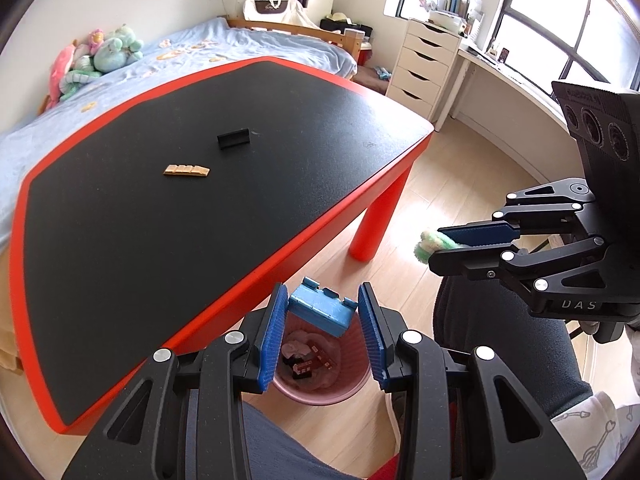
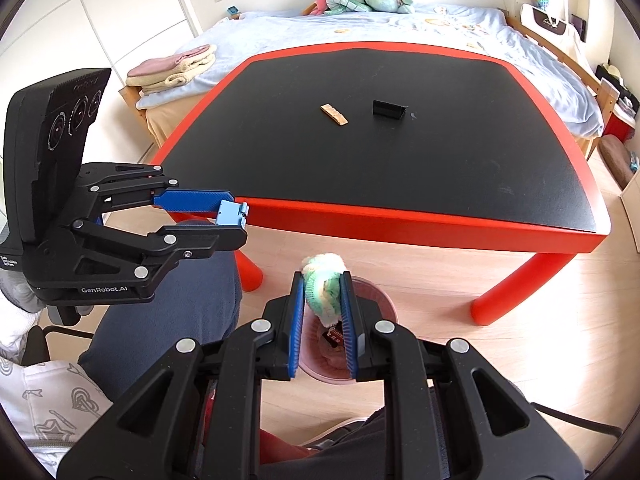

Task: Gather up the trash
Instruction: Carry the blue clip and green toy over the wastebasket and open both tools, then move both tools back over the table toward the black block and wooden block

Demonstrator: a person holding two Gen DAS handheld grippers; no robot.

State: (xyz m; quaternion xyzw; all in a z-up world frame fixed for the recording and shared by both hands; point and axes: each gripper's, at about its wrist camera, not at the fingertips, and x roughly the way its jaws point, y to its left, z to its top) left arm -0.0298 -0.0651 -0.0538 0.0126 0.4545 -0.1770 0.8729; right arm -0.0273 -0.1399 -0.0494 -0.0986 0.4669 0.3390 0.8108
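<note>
My left gripper [image 1: 322, 300] holds a blue plastic clip-like piece [image 1: 322, 312] between its fingertips, right above the pink trash bin [image 1: 320, 388], which has wrappers inside. It shows from the side in the right wrist view [image 2: 236, 224] with the blue piece [image 2: 232, 213]. My right gripper [image 2: 322, 284] is shut on a green and white fuzzy wad [image 2: 324, 288] above the bin [image 2: 376, 304]; it also shows in the left wrist view [image 1: 434, 244] with the wad [image 1: 430, 242]. A tan wafer strip [image 1: 186, 170] and a black clip [image 1: 234, 139] lie on the table.
The black-topped red table [image 1: 360, 184] stands left of the bin, its leg [image 1: 374, 224] close by. A bed [image 2: 360, 28] with plush toys lies behind. A white drawer unit [image 1: 424, 68] and desk stand by the window. My legs are below the grippers.
</note>
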